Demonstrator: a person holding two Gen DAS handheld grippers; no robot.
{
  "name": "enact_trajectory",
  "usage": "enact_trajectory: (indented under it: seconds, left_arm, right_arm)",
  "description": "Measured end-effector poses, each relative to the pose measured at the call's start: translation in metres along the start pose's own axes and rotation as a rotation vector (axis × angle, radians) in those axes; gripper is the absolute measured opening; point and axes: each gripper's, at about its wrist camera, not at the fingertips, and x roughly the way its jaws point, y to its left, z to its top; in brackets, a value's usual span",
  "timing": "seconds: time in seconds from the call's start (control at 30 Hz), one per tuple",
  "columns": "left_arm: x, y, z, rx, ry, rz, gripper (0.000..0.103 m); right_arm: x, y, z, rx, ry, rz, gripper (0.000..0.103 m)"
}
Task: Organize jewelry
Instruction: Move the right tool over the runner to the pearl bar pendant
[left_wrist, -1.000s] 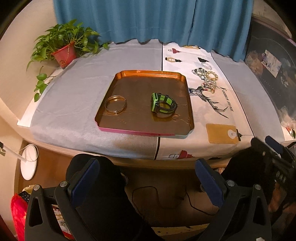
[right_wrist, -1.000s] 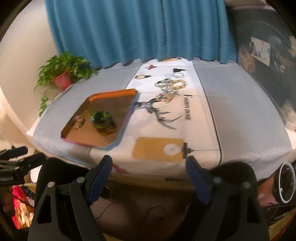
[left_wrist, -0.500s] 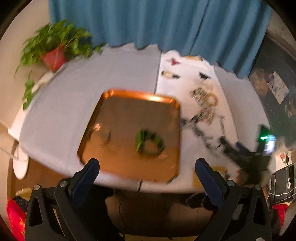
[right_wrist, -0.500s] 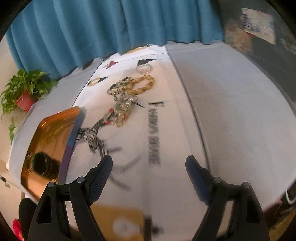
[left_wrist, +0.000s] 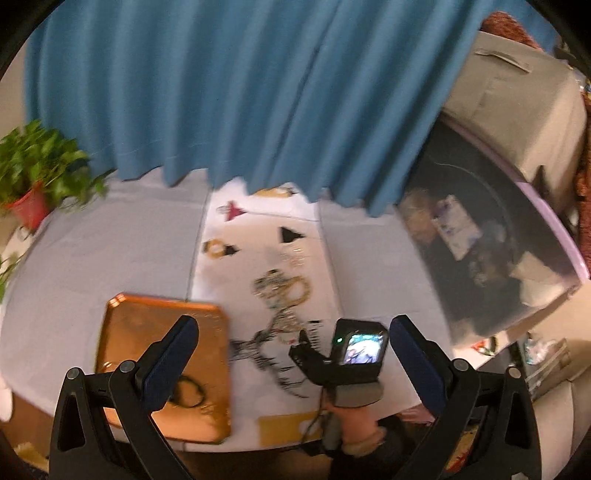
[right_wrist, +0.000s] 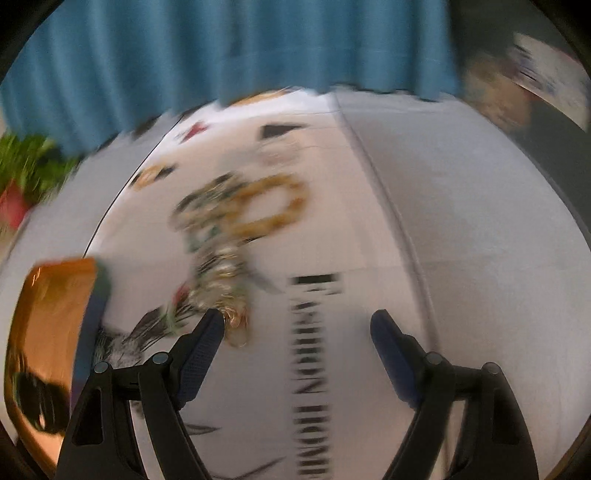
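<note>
Jewelry (right_wrist: 236, 229) lies in a blurred heap on the white printed cloth (right_wrist: 332, 206), right of the orange tray (left_wrist: 125, 332). My right gripper (right_wrist: 297, 328) hangs just before it, jaws wide and unloaded. My left gripper (left_wrist: 293, 332) is released too, nothing between its fingers.

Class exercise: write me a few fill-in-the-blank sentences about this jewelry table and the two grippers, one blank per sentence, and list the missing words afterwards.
1. The curtain behind the table is ____ in colour.
2. The tray on the cloth is ____ in colour.
3. The right gripper has its jaws ____, with nothing between them.
4. The pile of bracelets lies on the printed cloth, to the ____ of the tray in both views.

Missing words: blue; orange; open; right
</note>
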Motion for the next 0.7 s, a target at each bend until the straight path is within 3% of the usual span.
enact_trajectory:
  seconds: [0.17, 0.3, 0.43, 0.7]
  left_arm:
    - [0.006, -0.031, 0.005, 0.080, 0.025, -0.037, 0.102]
    - [0.012, -0.037, 0.003, 0.086, 0.047, -0.048, 0.102]
    - [0.017, -0.042, 0.002, 0.096, 0.048, -0.032, 0.102]
    - [0.023, -0.050, -0.001, 0.137, 0.051, -0.026, 0.102]
  right_arm:
    - [0.002, -0.044, 0.007, 0.125, -0.020, -0.091, 0.082]
    - [-0.001, -0.050, 0.008, 0.095, -0.009, 0.026, 0.082]
    - [-0.002, -0.033, 0.007, 0.024, -0.003, 0.141, 0.082]
    - [0.017, 0.006, 0.032, -0.085, 0.004, 0.177, 0.082]
